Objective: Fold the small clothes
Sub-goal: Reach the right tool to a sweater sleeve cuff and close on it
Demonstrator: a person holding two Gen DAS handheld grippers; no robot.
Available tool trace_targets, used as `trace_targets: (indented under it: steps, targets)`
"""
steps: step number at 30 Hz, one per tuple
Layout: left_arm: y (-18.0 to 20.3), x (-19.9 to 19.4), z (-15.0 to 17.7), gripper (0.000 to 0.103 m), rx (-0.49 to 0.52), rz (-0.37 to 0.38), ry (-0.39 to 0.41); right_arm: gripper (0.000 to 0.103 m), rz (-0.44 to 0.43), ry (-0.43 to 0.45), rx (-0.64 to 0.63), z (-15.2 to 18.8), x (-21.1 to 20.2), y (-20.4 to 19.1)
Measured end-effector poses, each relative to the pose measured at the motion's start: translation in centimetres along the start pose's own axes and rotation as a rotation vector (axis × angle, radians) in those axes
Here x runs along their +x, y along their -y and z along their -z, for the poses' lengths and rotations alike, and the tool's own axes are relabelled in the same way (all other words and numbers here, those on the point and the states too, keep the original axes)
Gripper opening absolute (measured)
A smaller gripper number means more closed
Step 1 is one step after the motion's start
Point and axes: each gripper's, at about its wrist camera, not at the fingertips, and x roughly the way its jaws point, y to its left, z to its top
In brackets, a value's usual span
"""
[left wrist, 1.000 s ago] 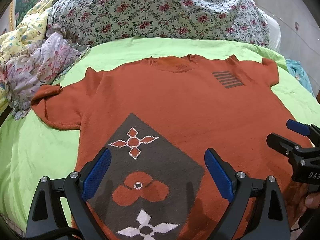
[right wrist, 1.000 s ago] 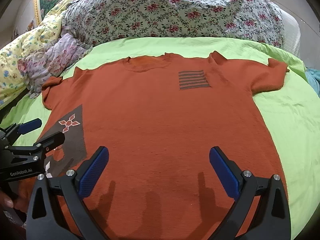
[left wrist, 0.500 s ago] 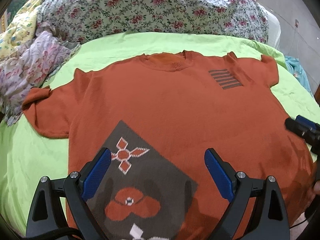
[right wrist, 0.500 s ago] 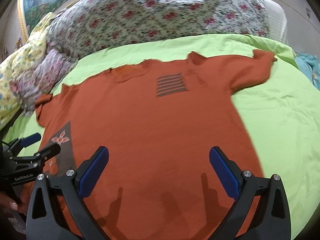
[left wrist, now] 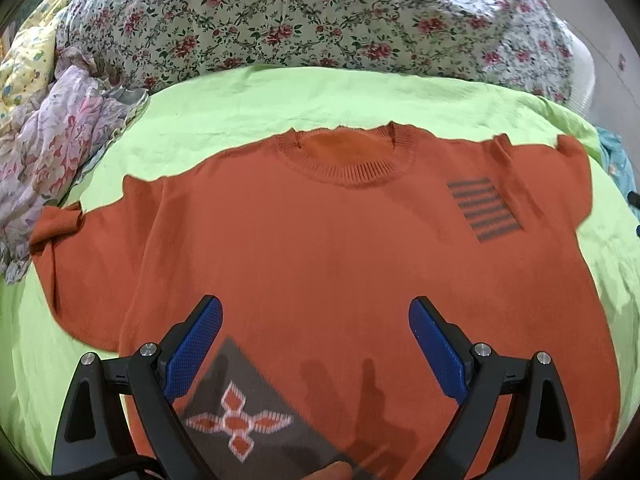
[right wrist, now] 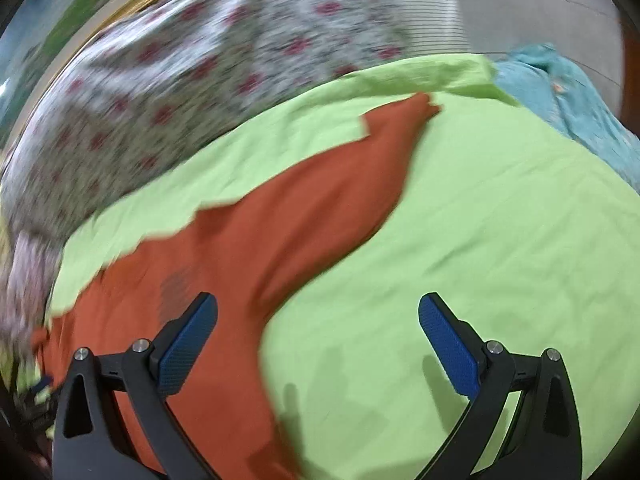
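Observation:
An orange knit short-sleeved sweater lies flat, front up, on a lime green sheet. It has a grey striped patch on the chest and a grey panel with a flower motif near the hem. My left gripper is open and empty above the lower body of the sweater. My right gripper is open and empty over the sweater's right edge, with its right sleeve ahead; this view is blurred.
A floral quilt is piled at the head of the bed. A pale floral cloth lies at the left, touching the left sleeve. A turquoise cloth lies at the bed's far right edge.
Both grippers moved forward up the sweater. The right gripper also swung right toward the right sleeve and left the left wrist view. Both stayed open.

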Motion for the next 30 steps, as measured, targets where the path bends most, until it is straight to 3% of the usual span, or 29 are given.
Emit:
trace_targets:
  steps: [6, 8, 10, 18, 20, 22, 26, 30]
  targets:
    - [0.4, 4.3, -3.1, 0.095, -0.04, 0.021, -0.107, 0.085, 0.038, 0.005, 0.148, -7.6, 4.2, 6.2]
    - [0.5, 5.4, -3.8, 0.095, -0.061, 0.014, -0.107, 0.08, 0.036, -0.014, 0.192, -9.6, 6.0, 7.8]
    - [0.3, 6.3, -4.8, 0.095, -0.084, -0.002, -0.095, 0.071, 0.03, -0.04, 0.227, -11.1, 8.1, 8.8]
    - [-1.2, 9.7, -6.6, 0.095, -0.155, -0.063, -0.119, 0.061, -0.024, -0.122, 0.312, -14.8, 16.0, 11.4]
    - [-1.6, 10.2, -6.4, 0.095, -0.162, -0.067, -0.131, 0.042, -0.054, -0.144, 0.326, -15.1, 17.3, 11.6]
    - [-2.0, 10.5, -6.3, 0.094, -0.172, -0.06, -0.139, 0.007, -0.078, -0.161, 0.313, -15.3, 17.8, 11.2]
    - [-2.7, 10.3, -5.9, 0.093, -0.191, -0.037, -0.142, 0.007, -0.095, -0.1, 0.24, -15.7, 15.3, 8.6]
    - [-3.4, 9.2, -5.6, 0.093, -0.195, -0.013, -0.132, 0.006, -0.179, -0.064, 0.165, -15.3, 11.7, 3.6]
